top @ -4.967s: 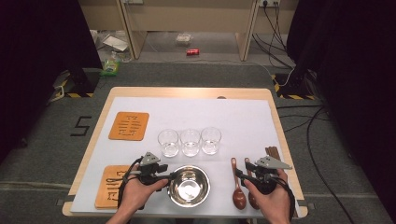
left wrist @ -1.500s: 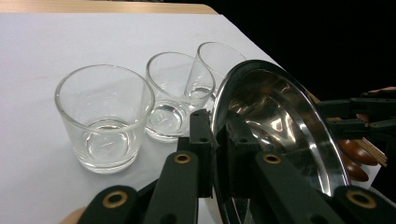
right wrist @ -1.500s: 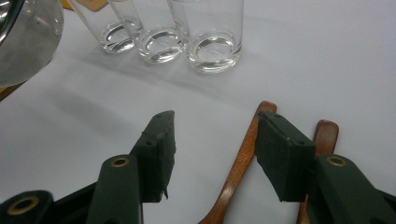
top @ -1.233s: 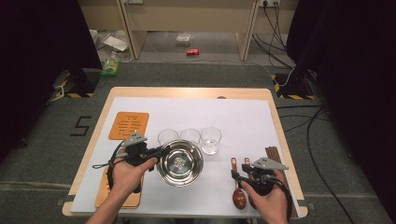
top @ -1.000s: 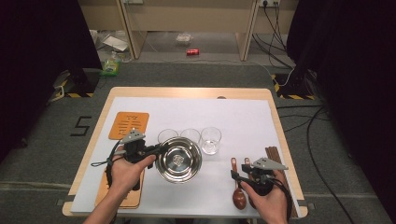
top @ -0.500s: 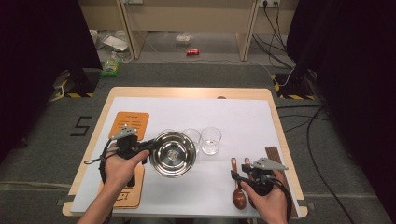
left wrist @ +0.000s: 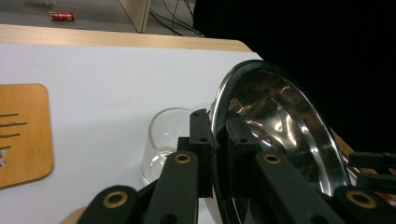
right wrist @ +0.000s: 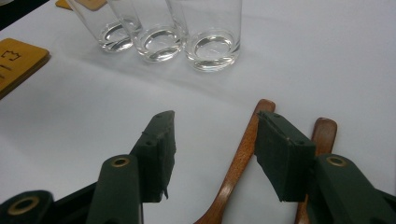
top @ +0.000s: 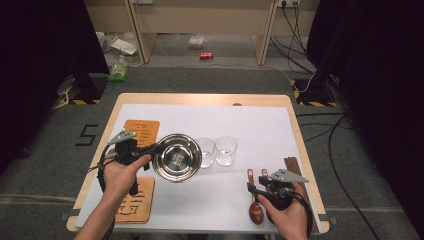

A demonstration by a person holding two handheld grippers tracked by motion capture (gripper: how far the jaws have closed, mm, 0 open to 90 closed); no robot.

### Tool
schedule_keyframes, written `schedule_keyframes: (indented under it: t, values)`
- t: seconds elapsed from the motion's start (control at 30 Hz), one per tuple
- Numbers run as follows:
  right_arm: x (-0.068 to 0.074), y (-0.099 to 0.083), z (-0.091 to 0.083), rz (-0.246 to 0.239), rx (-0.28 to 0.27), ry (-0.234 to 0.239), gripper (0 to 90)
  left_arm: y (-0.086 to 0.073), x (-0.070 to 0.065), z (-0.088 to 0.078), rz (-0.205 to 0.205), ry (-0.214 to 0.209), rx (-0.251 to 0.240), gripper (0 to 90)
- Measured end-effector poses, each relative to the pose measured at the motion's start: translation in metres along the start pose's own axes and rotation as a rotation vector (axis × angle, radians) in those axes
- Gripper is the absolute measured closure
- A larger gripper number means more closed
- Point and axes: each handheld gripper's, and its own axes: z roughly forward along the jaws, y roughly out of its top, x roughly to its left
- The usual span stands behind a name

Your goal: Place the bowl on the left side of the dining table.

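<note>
High view: left hand-held gripper (top: 150, 150) clamps 1 steel bowl (top: 176, 157) beside 3 glasses (right wrist: 154, 28); right hand-held gripper (top: 256, 186) gapes.

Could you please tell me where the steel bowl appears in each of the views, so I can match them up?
High view: steel bowl left of centre, held in the left gripper.
Left gripper view: right half, rim clamped between the jaws.
Right gripper view: not in it.
Shared landmark: the drinking glasses.

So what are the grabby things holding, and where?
The left gripper holds the metal bowl by its rim, jaws shut on the edge. The right gripper holds nothing; its jaws are open.
</note>
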Motion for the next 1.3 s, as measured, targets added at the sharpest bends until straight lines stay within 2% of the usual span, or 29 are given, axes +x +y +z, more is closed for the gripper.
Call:
schedule_keyframes:
  t: [0.6, 0.9, 1.3]
  values:
    - [0.000, -0.001, 0.000, 0.005, 0.003, -0.002, 48.2, 0.011, 0.021, -0.009, -0.024, 0.050, -0.022, 83.0]
    - [-0.001, -0.002, 0.000, -0.001, -0.001, -0.001, 48.2, 0.012, 0.034, -0.010, -0.065, 0.062, -0.030, 83.0]
    - [0.000, -0.002, 0.001, 0.006, 0.000, 0.006, 48.2, 0.017, 0.047, -0.010, -0.086, 0.081, -0.044, 83.0]
